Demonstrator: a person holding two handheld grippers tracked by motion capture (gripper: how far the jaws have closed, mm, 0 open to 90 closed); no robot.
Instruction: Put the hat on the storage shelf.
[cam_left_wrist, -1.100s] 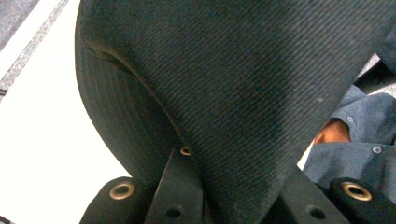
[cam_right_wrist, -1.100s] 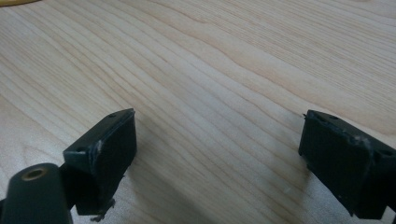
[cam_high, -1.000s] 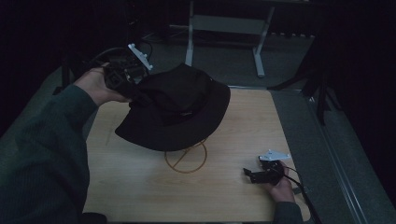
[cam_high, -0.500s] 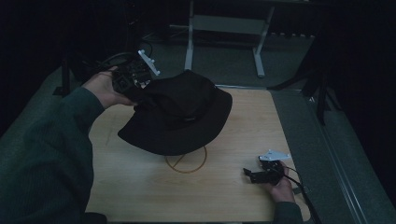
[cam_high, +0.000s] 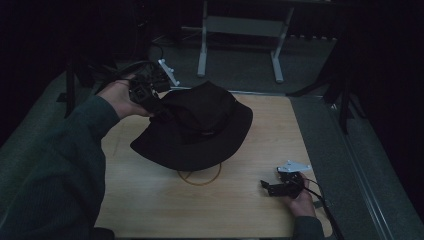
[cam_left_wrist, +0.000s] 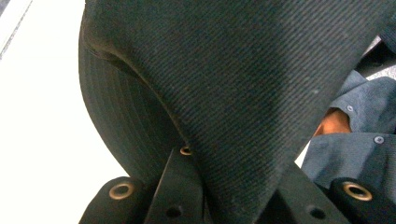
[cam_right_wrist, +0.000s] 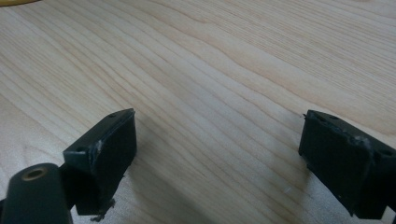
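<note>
At the table's (cam_high: 150, 210) near right corner, the right gripper (cam_high: 267, 187) rests low with its jaws wide apart, holding nothing. A yellow ring (cam_high: 200, 179) lies just beyond, partly under the black hat (cam_high: 200, 127). Near the far left corner, the left gripper (cam_high: 150, 100) pinches the hat's cloth. The hat looks lifted on that side; where it should go, I cannot tell.

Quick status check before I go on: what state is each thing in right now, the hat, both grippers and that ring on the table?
Black hat: gripped at its far-left edge, fabric pinched between the jaws.
Left gripper: shut on the hat, held by the person's left hand.
Right gripper: open, nothing between its jaws, low over the wooden table.
Yellow ring: flat on the table, partly under the hat.
</note>
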